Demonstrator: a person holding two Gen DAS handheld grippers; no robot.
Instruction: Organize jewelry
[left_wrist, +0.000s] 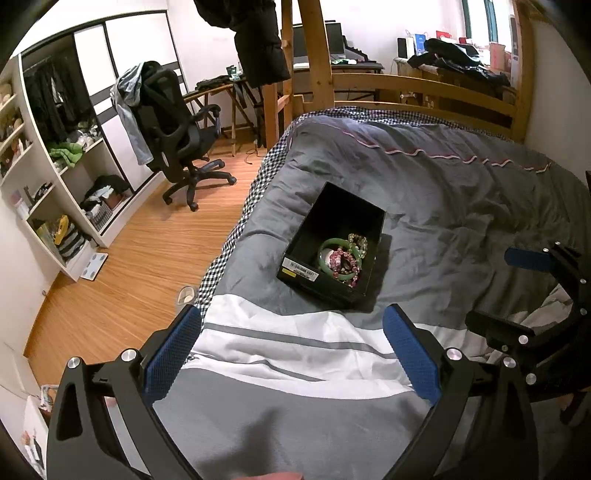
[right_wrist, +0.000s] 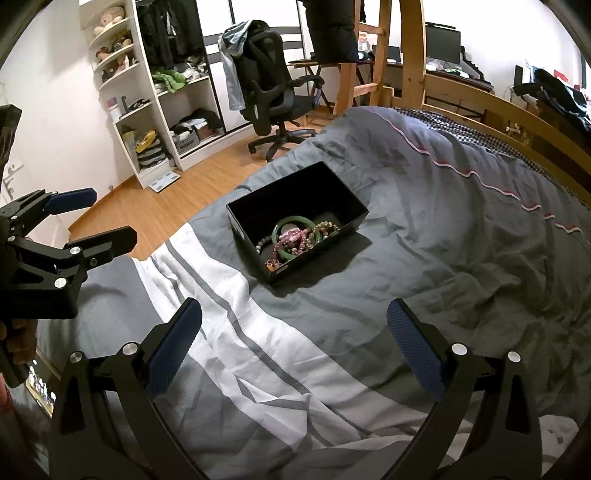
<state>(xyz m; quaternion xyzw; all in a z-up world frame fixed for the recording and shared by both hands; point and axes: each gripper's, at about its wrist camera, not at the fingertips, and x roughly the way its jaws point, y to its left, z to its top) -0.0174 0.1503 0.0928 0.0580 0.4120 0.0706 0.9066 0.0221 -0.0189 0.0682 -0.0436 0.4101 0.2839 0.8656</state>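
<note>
Left claw (left_wrist: 291, 350): released, blue-padded fingers (left_wrist: 173, 354) spread wide, nothing between them; held above the white-and-grey striped part of the duvet (left_wrist: 280, 343), apart from the box.

Wardrobe shelving (right_wrist: 162, 107): far left against the wall, stacked with clothes and soft toys.

Office chair (left_wrist: 173, 136): black, on the wood floor (left_wrist: 140, 254) beside the bed, garments draped over its back.

Black box (right_wrist: 343, 199): open-topped, rectangular, resting on the grey duvet near the middle of the bed, ahead of both claws.

Jewelry, all inside the box, gathered at its near end: green bangle (right_wrist: 295, 223); pink beaded bracelet (right_wrist: 291, 240) lying across the bangle; yellow-green beaded bracelet (right_wrist: 325, 227) just beside it to the right. Far end of the box bare.

Right claw (right_wrist: 295, 347): released, fingers wide apart and empty, over the duvet short of the box.

Wooden bed frame (right_wrist: 480, 107): along the far right edge.
</note>
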